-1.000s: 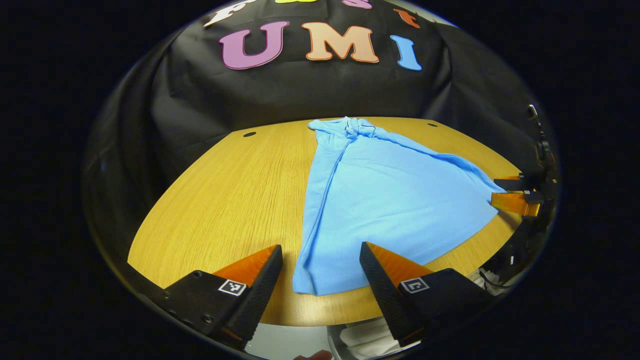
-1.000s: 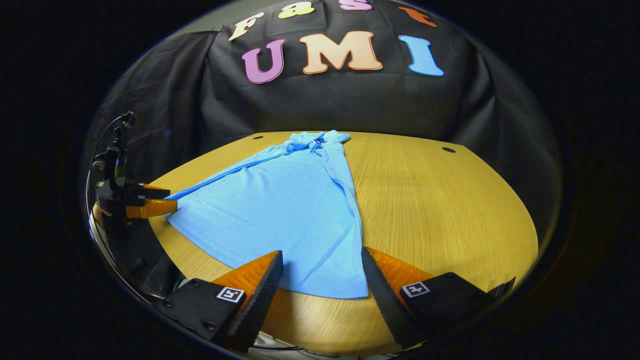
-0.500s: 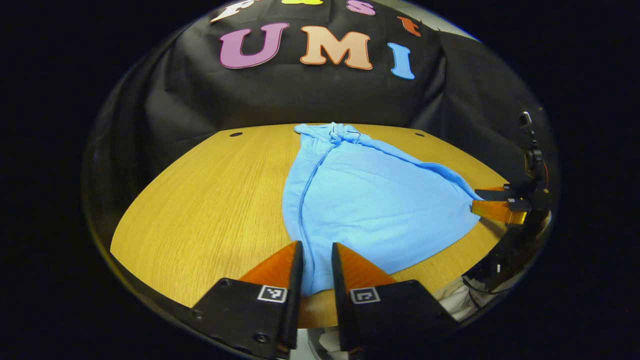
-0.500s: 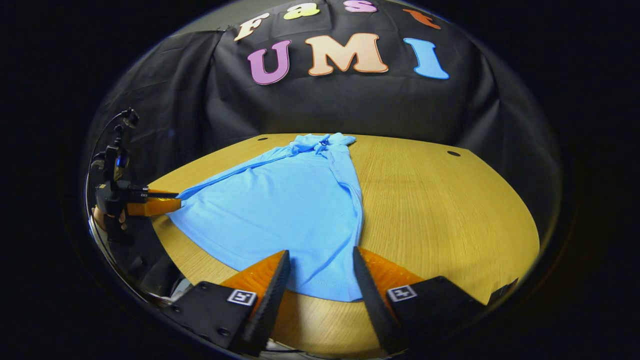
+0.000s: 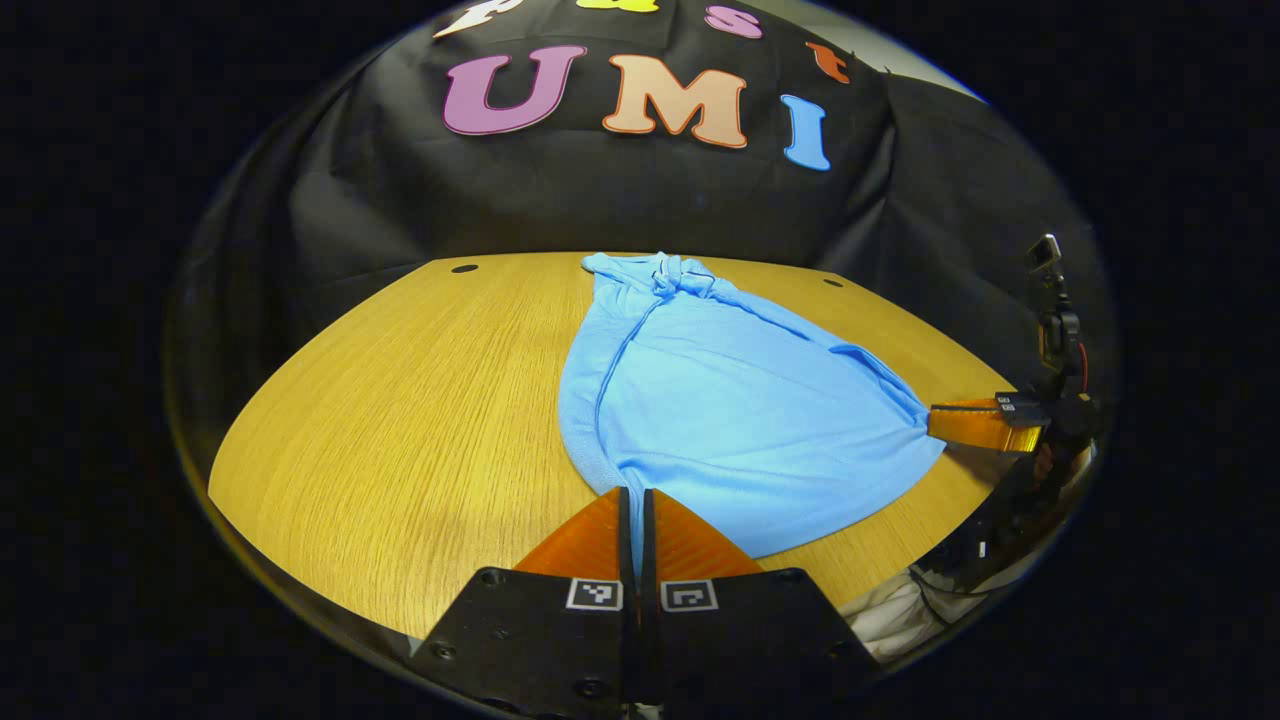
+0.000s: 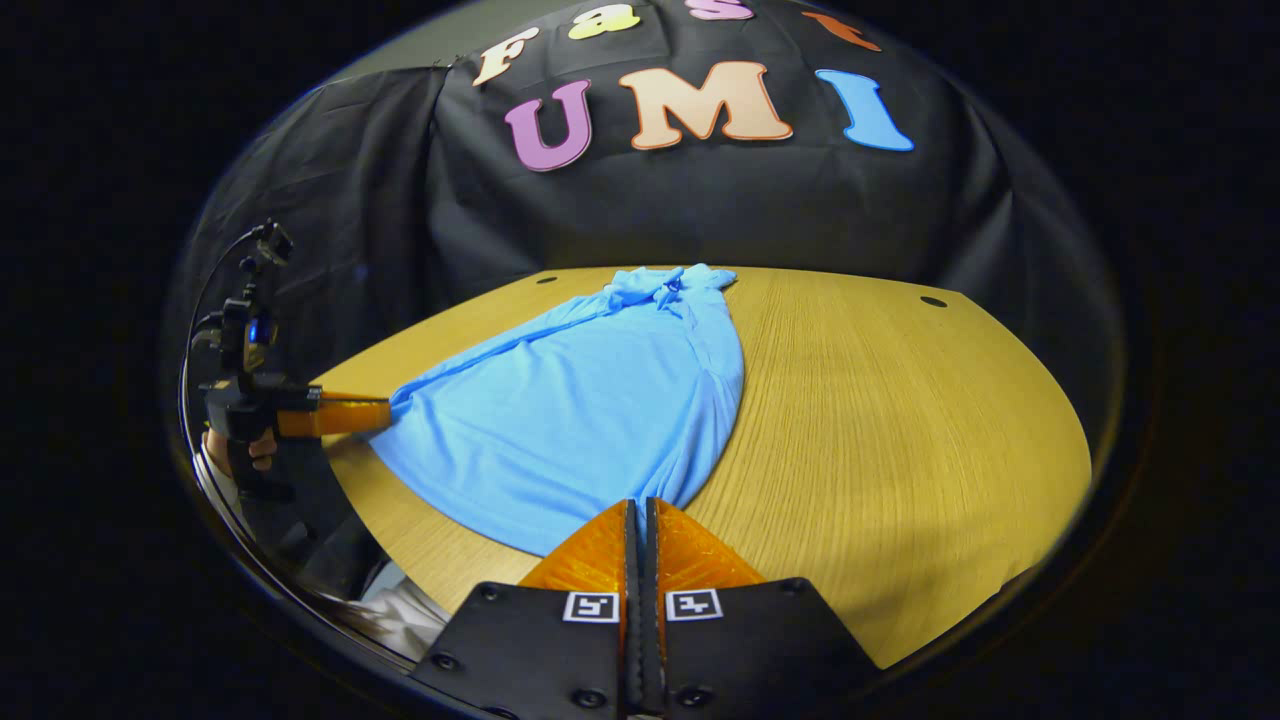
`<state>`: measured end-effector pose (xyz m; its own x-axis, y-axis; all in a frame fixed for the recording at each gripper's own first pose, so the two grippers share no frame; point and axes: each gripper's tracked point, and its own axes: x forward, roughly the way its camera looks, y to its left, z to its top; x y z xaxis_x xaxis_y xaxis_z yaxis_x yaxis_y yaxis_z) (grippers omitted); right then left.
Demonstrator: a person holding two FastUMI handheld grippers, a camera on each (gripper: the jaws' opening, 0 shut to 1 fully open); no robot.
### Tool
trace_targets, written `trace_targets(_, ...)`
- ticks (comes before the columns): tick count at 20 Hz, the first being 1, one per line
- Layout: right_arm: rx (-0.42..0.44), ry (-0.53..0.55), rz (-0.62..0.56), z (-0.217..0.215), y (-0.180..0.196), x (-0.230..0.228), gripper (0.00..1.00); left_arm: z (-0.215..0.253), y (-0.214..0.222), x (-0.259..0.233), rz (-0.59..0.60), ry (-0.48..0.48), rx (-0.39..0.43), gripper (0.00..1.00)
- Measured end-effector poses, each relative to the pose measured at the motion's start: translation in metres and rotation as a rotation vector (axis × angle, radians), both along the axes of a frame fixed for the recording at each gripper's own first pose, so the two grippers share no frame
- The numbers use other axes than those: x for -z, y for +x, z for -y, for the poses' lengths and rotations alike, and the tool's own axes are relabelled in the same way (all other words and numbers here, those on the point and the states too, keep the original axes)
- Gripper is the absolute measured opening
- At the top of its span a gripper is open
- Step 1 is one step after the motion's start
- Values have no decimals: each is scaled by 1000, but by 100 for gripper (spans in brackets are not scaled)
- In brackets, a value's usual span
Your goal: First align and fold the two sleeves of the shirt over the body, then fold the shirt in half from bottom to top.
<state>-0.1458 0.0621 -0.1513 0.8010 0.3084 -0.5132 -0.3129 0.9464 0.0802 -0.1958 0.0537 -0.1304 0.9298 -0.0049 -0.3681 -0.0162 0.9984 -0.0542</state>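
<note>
A light blue shirt (image 5: 735, 400) lies on the wooden table (image 5: 400, 400), its collar end bunched at the far side and its sleeves folded in along the body. In the left gripper view my left gripper (image 5: 633, 492) is shut on the shirt's near left hem corner. In the right gripper view the shirt (image 6: 590, 400) spreads to the left, and my right gripper (image 6: 637, 503) is shut on its near right hem corner. Each view shows the other gripper at the shirt's far corner: the right gripper (image 5: 935, 420) and the left gripper (image 6: 385, 412).
The round wooden table (image 6: 900, 420) has small dark holes (image 5: 464, 268) near its far edge, and black cloth hangs behind it. A hand (image 6: 240, 450) holds the left gripper. White cloth (image 5: 890, 605) shows below the table's near edge.
Both grippers have gone from open to shut, each closing on a hem corner of the shirt. The hem has gathered into points at the two grips.
</note>
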Motion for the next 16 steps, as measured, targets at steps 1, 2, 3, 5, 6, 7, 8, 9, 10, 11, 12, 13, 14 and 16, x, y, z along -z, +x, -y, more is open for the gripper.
trace_targets(1,0,2,7,0,3,-3,3,0,3,-6,12,-9,2,0)
trace_targets(2,0,6,12,-1,6,-6,2,1,7,-13,31,-14,5,0)
trace_targets(3,0,15,20,-2,9,-11,3,1,13,-21,48,-11,9,0)
trace_targets(5,7,26,32,-1,22,-20,2,-2,24,-39,87,15,11,0)
trace_targets(6,19,33,40,1,28,-25,3,-3,31,-48,98,30,13,0)
trace_targets(7,24,40,45,1,35,-31,3,-3,36,-56,116,38,16,0)
trace_targets(8,28,37,51,3,40,-37,3,-3,43,-64,129,40,19,0)
trace_targets(9,34,30,62,5,47,-43,2,-3,50,-72,145,37,22,0)
trace_targets(10,40,21,73,8,55,-48,3,-4,59,-80,160,29,20,0)
trace_targets(11,42,17,80,9,62,-54,3,-6,68,-87,175,16,18,0)
trace_targets(12,46,17,93,8,71,-60,2,-7,76,-92,183,4,21,0)
trace_targets(13,56,13,101,8,80,-64,3,-9,84,-94,191,2,20,0)
trace_targets(14,60,8,106,7,88,-68,2,-14,92,-96,193,5,13,0)
trace_targets(16,59,-8,121,4,107,-75,2,-26,109,-103,203,9,3,0)
